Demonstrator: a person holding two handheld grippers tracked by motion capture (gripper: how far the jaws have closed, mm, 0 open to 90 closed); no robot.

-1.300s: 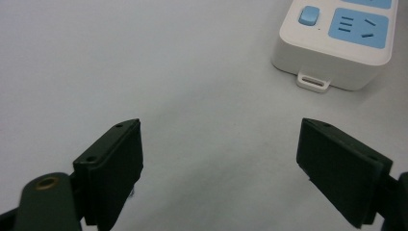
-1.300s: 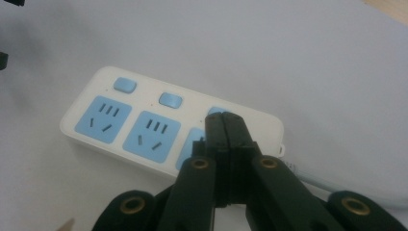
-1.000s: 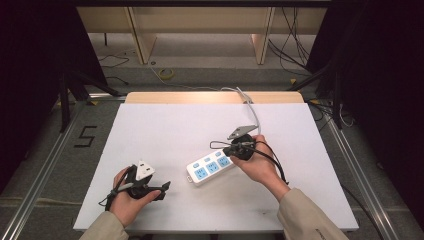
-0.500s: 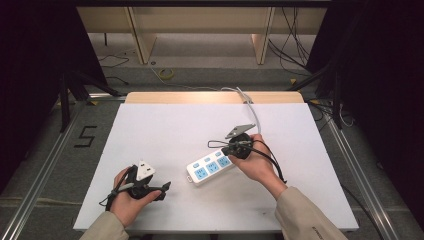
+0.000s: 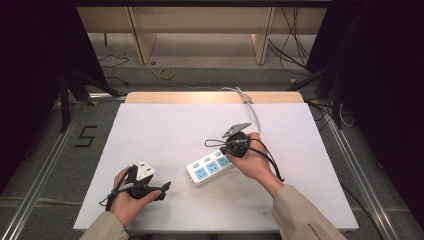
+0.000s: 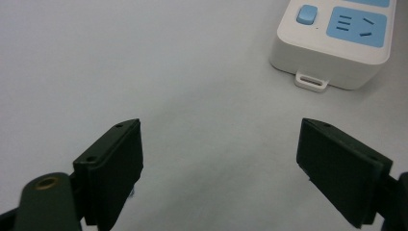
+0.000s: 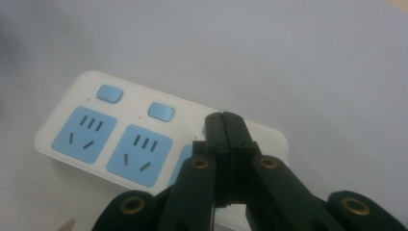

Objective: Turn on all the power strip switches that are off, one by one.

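While the right gripper (image 7: 226,126), jaws pressed together, hovers over the power strip's (image 5: 211,167) right switch, the wide-open left gripper (image 6: 221,163) waits near-left.

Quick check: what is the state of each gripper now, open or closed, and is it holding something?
Left gripper: open, nothing between its jaws.
Right gripper: closed, jaws pressed together, holding nothing, over the power strip.

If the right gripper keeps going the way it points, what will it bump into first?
Probably the power strip. The right gripper, jaws shut, points down at the strip's third switch, near the cord end. How close it is cannot be told.
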